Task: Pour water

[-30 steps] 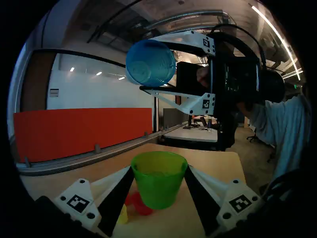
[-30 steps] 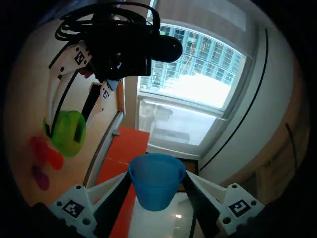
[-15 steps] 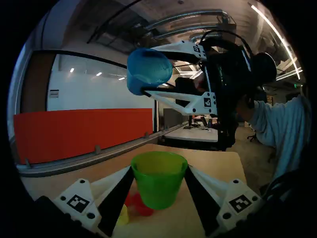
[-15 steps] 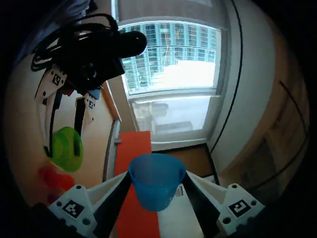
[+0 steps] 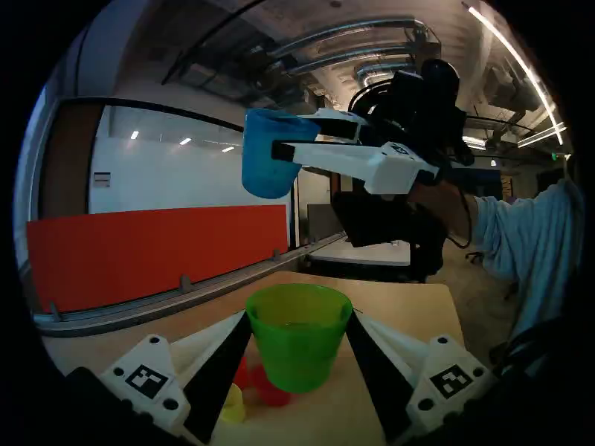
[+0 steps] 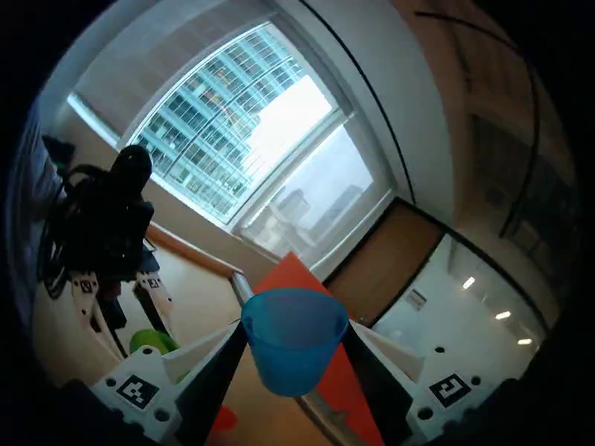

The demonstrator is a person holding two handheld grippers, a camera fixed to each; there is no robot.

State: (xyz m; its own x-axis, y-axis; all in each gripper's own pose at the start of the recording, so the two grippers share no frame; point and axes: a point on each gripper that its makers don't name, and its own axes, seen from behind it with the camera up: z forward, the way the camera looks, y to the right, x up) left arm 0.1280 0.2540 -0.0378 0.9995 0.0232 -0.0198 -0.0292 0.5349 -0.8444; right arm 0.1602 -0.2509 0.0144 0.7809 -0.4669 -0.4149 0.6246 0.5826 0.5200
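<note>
Between the fingers of the left claw [image 5: 297,327] the green cup [image 5: 299,353] is clamped, upright, low by the table [image 5: 416,305]. The blue cup [image 6: 295,349] is squeezed in the right claw [image 6: 295,331]. It is held high above the green cup and farther out, mouth up. Water cannot be made out in either cup. A tip downward is likely needed next.

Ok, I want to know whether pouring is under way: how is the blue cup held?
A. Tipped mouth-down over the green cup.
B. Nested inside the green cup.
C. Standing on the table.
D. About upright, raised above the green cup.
D: the blue cup sits rim-up in the right gripper, higher than the green cup in the left gripper.
</note>
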